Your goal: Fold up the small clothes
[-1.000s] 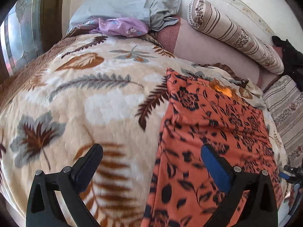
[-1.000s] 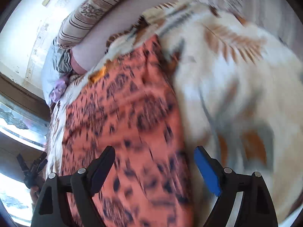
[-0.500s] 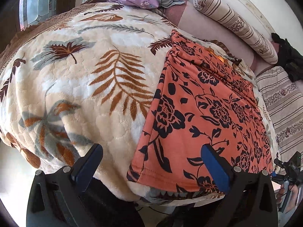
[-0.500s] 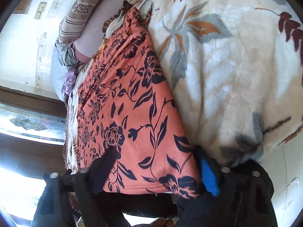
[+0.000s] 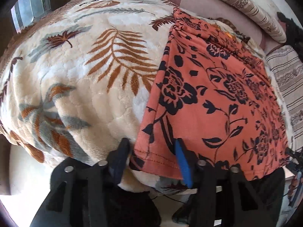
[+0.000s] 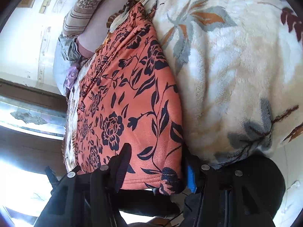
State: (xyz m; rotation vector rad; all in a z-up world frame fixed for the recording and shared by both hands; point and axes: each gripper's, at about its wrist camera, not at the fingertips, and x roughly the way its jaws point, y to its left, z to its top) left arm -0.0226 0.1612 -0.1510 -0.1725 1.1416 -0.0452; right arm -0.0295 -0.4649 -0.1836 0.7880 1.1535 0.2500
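Both claws have dropped to the near hem of the orange cloth (image 5: 214, 94) on the blanket (image 5: 75, 75), and their jaws have just been closing. My left claw (image 5: 153, 157) pinches the hem's left corner; my right claw (image 6: 157, 166) pinches its right corner. No containers seen; pillows (image 5: 246, 5) lie beyond.
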